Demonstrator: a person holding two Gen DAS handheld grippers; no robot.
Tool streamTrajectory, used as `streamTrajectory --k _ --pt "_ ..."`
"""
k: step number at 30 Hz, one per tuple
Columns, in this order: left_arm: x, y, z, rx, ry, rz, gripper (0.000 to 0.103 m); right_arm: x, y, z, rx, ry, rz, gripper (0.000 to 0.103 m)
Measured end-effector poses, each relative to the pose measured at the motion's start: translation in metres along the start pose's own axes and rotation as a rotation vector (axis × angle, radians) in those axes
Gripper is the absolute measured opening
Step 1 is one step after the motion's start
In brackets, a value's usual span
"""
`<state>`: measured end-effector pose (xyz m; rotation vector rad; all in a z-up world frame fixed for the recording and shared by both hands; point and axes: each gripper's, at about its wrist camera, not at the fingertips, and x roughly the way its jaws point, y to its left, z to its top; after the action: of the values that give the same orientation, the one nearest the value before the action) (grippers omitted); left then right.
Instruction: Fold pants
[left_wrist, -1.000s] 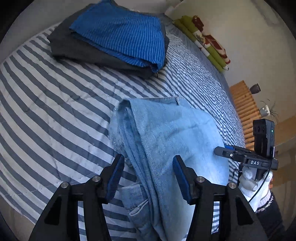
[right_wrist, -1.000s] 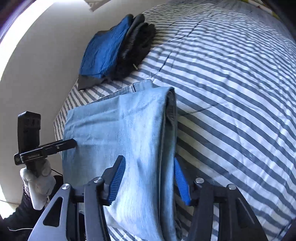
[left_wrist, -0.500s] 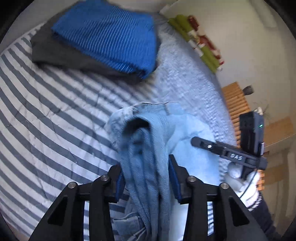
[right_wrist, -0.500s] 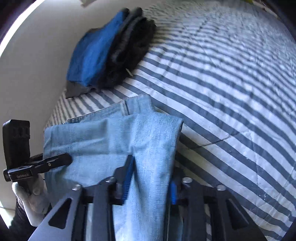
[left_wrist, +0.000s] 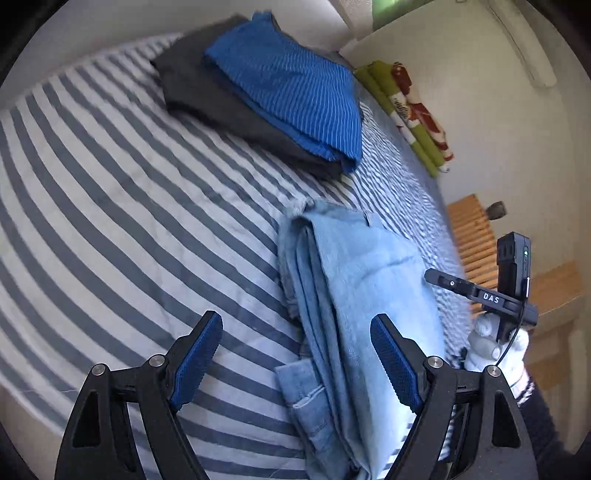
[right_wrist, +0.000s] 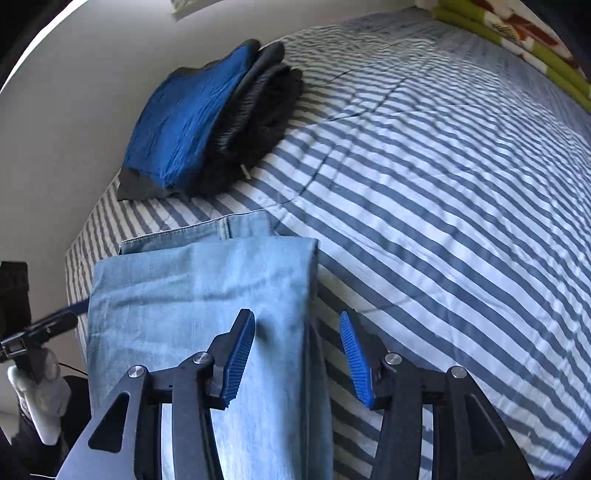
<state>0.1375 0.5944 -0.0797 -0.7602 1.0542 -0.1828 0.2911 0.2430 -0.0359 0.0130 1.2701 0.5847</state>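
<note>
Left wrist view: left tool (left_wrist: 296, 360) released, blue pads spread wide, nothing between them; its left pad (left_wrist: 197, 358) is over the striped bed cover (left_wrist: 110, 221), its right pad over the folded jeans (left_wrist: 354, 280). Light blue jeans lie folded on the bed, stacked edges facing left. Beyond them, a folded blue striped garment (left_wrist: 288, 88) sits on a dark grey one (left_wrist: 207, 96). Far right, a white-gloved hand (left_wrist: 495, 341) holds the right tool's handle.

Right wrist view: right tool (right_wrist: 297, 360) released, straddling the jeans' (right_wrist: 192, 295) right fold edge without gripping. Striped cover (right_wrist: 443, 184) extends right.
</note>
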Motion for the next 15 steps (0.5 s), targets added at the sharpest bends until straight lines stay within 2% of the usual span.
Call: streamTrajectory --k 3,5,6,8,9,10,11,12,13,15 --pt "0.018 0.004 0.007 -0.041 -0.018 -0.081 0.084 -0.016 0.015 -0.007 0.019 -0.013 0.054 0.044" --pt "0.038 -0.01 0.008 -0.013 -0.011 -0.165 0.067 -0.019 0.028 -0.006 0.045 -0.022 0.074 0.044" --pt "0.048 -0.016 0.007 0.02 0.002 -0.195 0.065 -0.021 0.033 -0.005 0.054 -0.022 0.092 0.045" --pt "0.046 -0.021 0.012 0.04 -0.015 -0.224 0.065 -0.017 0.051 0.002 0.048 -0.01 0.117 0.045" --pt "0.039 -0.016 0.014 0.024 -0.018 -0.263 0.065 -0.016 0.062 0.006 0.03 -0.008 0.117 0.045" --pt "0.032 -0.007 0.018 0.0 -0.034 -0.265 0.065 -0.014 0.078 0.01 -0.001 -0.001 0.1 0.045" --pt "0.018 0.0 0.02 -0.015 -0.081 -0.21 0.065 -0.011 0.09 0.012 -0.023 0.005 0.076 0.045" --pt "0.002 0.012 0.023 -0.015 -0.142 -0.107 0.065 -0.007 0.103 0.013 -0.051 0.018 0.052 0.045" --pt "-0.011 0.022 0.023 -0.022 -0.182 -0.039 0.065 -0.001 0.121 0.014 -0.085 0.035 0.038 0.045" --pt "-0.032 0.045 0.023 -0.063 -0.227 0.029 0.065 0.01 0.149 0.015 -0.143 0.061 0.012 0.045"
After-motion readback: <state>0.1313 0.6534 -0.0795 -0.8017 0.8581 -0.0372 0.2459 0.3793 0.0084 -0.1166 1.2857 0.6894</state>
